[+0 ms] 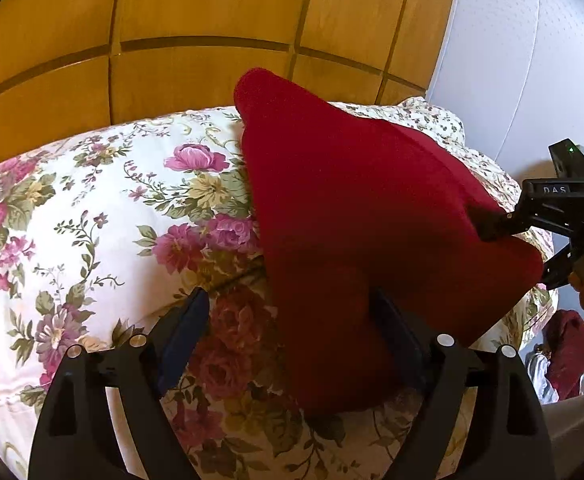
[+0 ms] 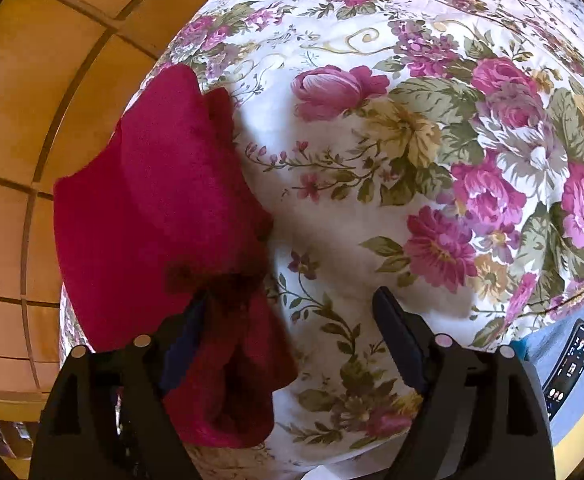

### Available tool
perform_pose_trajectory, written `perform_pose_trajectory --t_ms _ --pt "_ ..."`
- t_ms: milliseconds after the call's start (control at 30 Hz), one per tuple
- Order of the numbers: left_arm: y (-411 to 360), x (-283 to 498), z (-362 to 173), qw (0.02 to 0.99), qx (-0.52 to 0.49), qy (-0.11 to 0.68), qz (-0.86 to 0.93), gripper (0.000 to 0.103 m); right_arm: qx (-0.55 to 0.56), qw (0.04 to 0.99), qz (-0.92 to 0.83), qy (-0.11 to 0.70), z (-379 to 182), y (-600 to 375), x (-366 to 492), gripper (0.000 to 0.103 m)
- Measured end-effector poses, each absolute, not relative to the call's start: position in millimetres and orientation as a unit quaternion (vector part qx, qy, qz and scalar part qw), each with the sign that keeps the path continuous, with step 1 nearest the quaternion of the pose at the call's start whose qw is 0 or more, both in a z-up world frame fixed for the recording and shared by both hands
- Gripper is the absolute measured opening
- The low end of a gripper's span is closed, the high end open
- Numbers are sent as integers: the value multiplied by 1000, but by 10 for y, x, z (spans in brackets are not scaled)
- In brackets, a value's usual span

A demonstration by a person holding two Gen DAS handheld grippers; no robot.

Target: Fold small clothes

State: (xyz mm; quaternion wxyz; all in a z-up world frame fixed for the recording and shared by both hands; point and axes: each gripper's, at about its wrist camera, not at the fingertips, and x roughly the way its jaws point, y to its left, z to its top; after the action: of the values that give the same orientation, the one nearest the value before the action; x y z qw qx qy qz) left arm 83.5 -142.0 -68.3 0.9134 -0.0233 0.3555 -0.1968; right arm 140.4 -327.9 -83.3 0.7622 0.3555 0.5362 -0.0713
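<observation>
A dark red, soft fleece-like garment (image 2: 160,200) lies bunched along the left edge of a white quilted bedspread printed with pink roses and green leaves (image 2: 412,160). The right gripper (image 2: 296,312) hangs over that edge with its black jaws wide apart; the left finger (image 2: 184,332) touches the garment's lower fold, the right finger (image 2: 400,344) stands over bare bedspread. Honey-coloured wooden panelling (image 2: 32,120) fills the left side. A lit black phone (image 2: 572,368) lies at the bedspread's lower right edge.

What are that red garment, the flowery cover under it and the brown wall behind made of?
Red garment: looks like soft knit or fleece, matte and fuzzy. Flowery cover: seemingly printed woven cotton, smooth, faintly quilted. Brown wall: apparently wood or veneer panels, satin sheen, dark seams.
</observation>
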Motion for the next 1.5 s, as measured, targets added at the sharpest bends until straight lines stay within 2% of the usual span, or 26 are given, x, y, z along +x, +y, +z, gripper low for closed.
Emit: perform_pose_trajectory --t_ms 167,333,500,767,933,1133,1233,1333,1500 --pt "-1321 736 -536 914 -48 339 -217 83 438 748 -43 496 -636 -3303 1209 84" --pt "-1247 790 -510 918 -62 333 -206 83 394 774 -36 494 -473 -3169 1252 87" --pt "-1162 919 -477 906 -99 353 -210 83 441 755 -17 485 -604 -3226 1321 87" --pt "-1178 1316 -383 868 -158 404 -242 88 446 760 -4 473 -627 -3284 1474 88" --pt "-1245 1533 -470 836 -183 448 -260 88 435 766 18 472 -634 -3218 1597 92" --pt "-1297 1787 -654 782 -225 501 -295 88 429 774 31 465 -764 -3310 1779 92" --pt "-1304 1866 -692 774 -225 508 -303 88 438 769 41 464 -889 -3354 1852 92" --pt "-1355 1877 -667 789 -181 498 -312 89 464 755 62 460 -1021 -3355 1944 92" --pt "-1435 1887 -637 802 -129 487 -322 99 439 759 80 473 -1063 -3254 2088 91"
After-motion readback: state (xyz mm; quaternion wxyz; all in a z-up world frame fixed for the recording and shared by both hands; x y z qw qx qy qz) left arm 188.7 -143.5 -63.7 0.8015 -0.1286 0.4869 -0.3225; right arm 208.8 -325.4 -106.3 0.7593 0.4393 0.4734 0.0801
